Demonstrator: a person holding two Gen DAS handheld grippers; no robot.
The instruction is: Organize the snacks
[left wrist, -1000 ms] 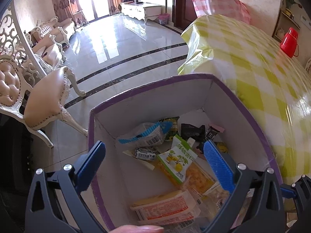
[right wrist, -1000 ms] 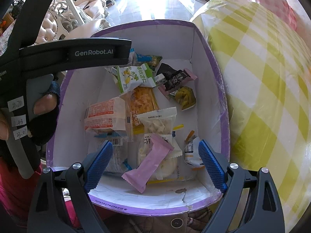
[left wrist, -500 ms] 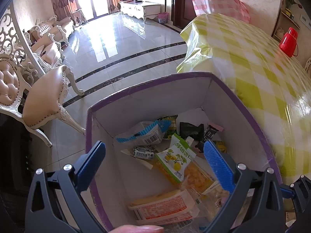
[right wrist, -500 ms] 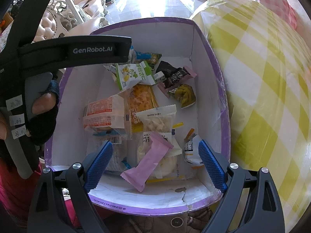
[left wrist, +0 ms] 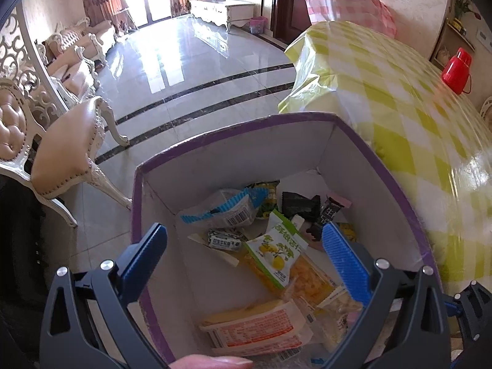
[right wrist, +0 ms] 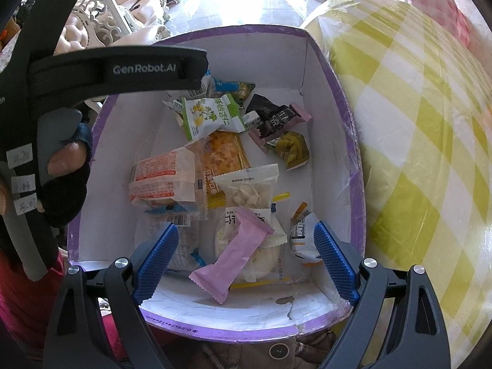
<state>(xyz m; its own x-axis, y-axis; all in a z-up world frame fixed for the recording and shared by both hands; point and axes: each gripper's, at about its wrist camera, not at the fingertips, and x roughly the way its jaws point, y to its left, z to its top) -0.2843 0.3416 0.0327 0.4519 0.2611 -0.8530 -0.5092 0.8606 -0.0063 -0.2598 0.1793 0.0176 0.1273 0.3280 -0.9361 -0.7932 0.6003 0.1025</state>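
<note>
A white box with a purple rim (left wrist: pixel 233 129) (right wrist: pixel 233 29) holds several snack packets. Among them are a green-and-white lemon packet (left wrist: pixel 276 255) (right wrist: pixel 212 117), an orange-printed cracker pack (left wrist: pixel 255 329) (right wrist: pixel 163 178), a pink bar (right wrist: pixel 236 255), a clear packet of white sweets (right wrist: pixel 249 187) and a dark packet (right wrist: pixel 270 117). My left gripper (left wrist: pixel 246 264) is open and empty above the box's near left side. My right gripper (right wrist: pixel 246 258) is open and empty above the box's near end, over the pink bar.
A table with a yellow-checked cloth (left wrist: pixel 399 98) (right wrist: pixel 415 123) stands right of the box, with a red jug (left wrist: pixel 456 70) on it. A cream chair (left wrist: pixel 61 150) stands left on the tiled floor. The left hand-held unit (right wrist: pixel 107 73) overhangs the box's left side.
The left wrist view has shifted slightly, with the box now a little lower and further right in it. The snacks and both open grippers have not changed.
</note>
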